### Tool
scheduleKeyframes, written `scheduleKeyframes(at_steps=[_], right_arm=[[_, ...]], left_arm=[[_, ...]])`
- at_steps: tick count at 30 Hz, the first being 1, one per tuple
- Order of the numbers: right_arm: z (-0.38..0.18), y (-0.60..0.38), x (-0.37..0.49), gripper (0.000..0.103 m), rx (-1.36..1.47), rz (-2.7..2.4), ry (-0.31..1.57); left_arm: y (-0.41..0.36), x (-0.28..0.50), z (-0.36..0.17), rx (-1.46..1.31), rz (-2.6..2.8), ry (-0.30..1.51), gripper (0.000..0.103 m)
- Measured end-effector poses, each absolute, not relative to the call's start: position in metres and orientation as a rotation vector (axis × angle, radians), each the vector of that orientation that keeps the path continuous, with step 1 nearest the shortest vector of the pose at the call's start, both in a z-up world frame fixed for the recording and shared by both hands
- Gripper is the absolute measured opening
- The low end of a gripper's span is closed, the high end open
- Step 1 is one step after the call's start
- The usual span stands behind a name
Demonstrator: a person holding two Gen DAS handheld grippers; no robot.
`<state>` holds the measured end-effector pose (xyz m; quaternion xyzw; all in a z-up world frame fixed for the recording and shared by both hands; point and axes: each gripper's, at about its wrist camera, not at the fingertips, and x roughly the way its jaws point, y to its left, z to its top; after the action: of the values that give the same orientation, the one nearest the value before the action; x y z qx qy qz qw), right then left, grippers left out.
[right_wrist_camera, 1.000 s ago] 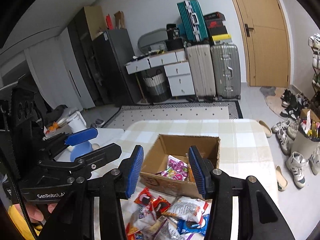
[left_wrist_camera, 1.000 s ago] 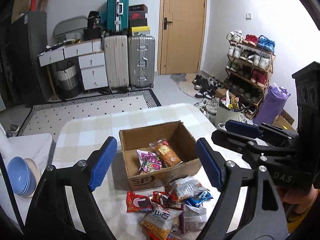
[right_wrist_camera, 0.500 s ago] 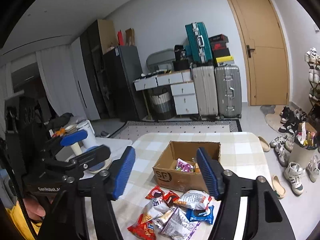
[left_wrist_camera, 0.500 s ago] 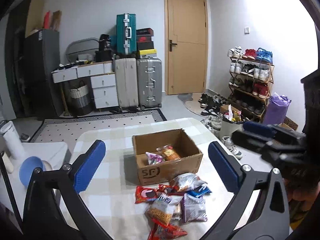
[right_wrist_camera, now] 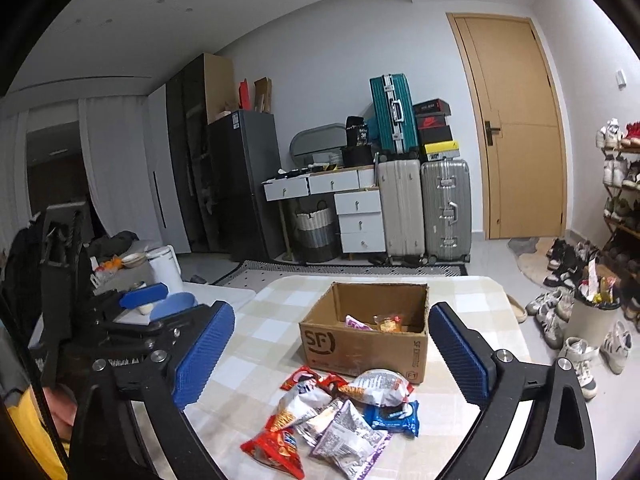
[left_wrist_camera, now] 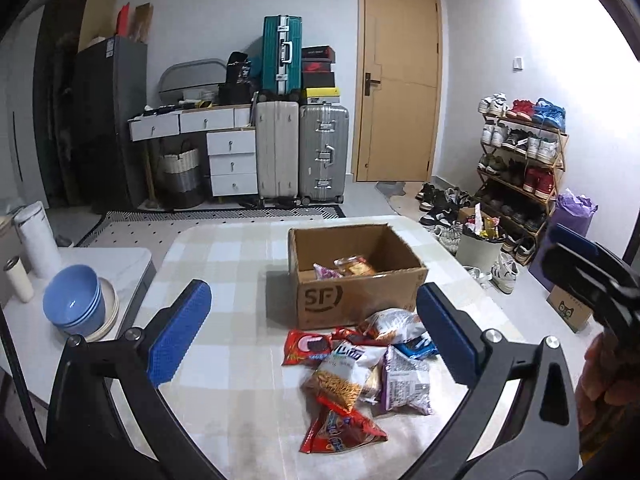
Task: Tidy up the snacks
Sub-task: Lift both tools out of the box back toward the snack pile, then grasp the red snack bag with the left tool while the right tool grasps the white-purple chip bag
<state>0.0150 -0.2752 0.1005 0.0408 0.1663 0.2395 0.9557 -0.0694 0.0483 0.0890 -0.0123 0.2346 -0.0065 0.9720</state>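
Both wrist cameras look forward and slightly down from above the near table edge. Between the spread fingers of the left gripper [left_wrist_camera: 312,336] and right gripper [right_wrist_camera: 332,358] both share the snack pile [left_wrist_camera: 360,368] and cardboard box [left_wrist_camera: 356,272] beyond.

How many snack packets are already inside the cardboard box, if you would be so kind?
2 show in the cardboard box: a purple packet toward its left and an orange packet beside it on the right. The front wall may hide others.
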Motion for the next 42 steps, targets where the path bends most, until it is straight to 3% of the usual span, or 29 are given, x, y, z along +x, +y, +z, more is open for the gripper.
scheduleKeyframes(at_steps=[8,20,42], right_arm=[[0.054,-0.264,0.017,0.101,0.047,0.49,0.389],[-0.016,-0.264,0.032,0.101,0.096,0.462,0.536],[-0.054,-0.272,0.045,0.101,0.158,0.451,0.625]], left_arm=[[0.063,-0.037,0.034,-0.046,0.012,0.529,0.103],[0.066,-0.003,-0.099,-0.117,-0.063,0.763,0.102],[0.018,0.034,-0.156,-0.13,-0.131,0.875,0.102]])
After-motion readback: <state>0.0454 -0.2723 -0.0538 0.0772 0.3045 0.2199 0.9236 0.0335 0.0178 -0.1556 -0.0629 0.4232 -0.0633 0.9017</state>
